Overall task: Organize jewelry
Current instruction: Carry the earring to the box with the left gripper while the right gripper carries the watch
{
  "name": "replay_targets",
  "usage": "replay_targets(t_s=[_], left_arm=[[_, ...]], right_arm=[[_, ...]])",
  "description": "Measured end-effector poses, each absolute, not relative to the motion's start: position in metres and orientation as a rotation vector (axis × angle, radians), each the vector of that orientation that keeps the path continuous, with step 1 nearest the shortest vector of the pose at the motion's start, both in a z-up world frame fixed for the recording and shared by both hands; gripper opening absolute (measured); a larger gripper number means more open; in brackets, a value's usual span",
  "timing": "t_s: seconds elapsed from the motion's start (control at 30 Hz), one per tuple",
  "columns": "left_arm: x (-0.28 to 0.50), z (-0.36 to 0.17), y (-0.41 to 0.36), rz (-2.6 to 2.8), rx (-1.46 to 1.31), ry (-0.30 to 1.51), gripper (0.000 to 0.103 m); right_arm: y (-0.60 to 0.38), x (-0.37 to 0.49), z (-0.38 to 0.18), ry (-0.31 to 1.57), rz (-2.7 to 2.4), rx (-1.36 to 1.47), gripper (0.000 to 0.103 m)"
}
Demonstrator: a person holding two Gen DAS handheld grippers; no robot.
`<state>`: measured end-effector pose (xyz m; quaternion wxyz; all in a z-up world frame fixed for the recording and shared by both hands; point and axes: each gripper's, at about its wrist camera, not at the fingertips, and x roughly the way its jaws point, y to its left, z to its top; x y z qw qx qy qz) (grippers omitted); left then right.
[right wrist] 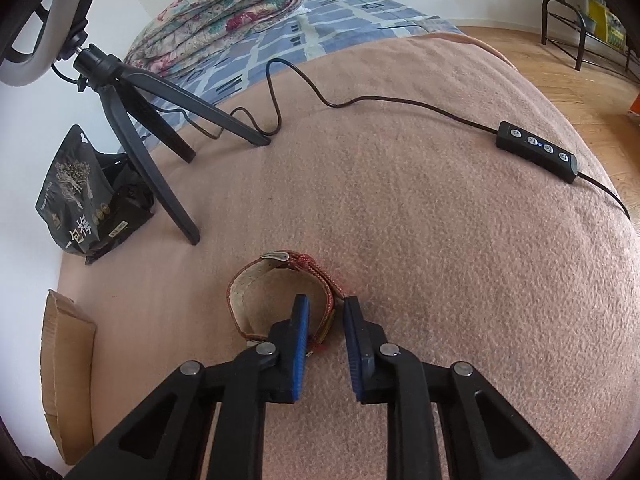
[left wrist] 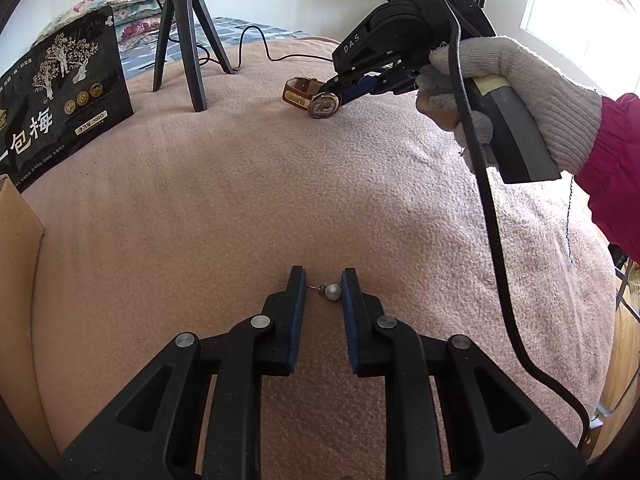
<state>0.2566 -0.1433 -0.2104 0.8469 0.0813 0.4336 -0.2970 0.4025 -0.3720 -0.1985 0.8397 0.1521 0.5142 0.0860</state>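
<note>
Pink fleece blanket point(left wrist: 200, 208) covers the bed; left gripper point(left wrist: 323, 288), jaws parted, brackets a small white pearl stud earring point(left wrist: 331, 291) lying there; farther off, right gripper point(right wrist: 325, 312), jaws parted, straddles a red-strapped wristwatch point(right wrist: 280, 292).

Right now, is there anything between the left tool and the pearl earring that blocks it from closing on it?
Nothing visible blocks it. The pearl earring already lies on the pink blanket between the open blue pads of the left tool. The pearl is near the right pad, the post points toward the left one.
</note>
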Motion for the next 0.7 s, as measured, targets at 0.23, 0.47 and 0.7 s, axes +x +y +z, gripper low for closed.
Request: replay_targets(t_s=[0.23, 0.47, 0.7], left_arm=[[0.251, -0.211, -0.146, -0.633, 0.2, 0.906, 0.017], [0.248, -0.202, -0.143, -0.633, 0.185, 0.892, 0.017], [0.24, -0.187, -0.134, -0.62, 0.159, 0.865, 0.016]], right_arm=[[-0.367, 0.395, -0.188, 1.052, 0.184, 0.274, 0.003], [-0.366, 0.385, -0.173, 1.017, 0.191, 0.259, 0.003], [-0.365, 0.365, -0.155, 0.983, 0.182, 0.204, 0.003]])
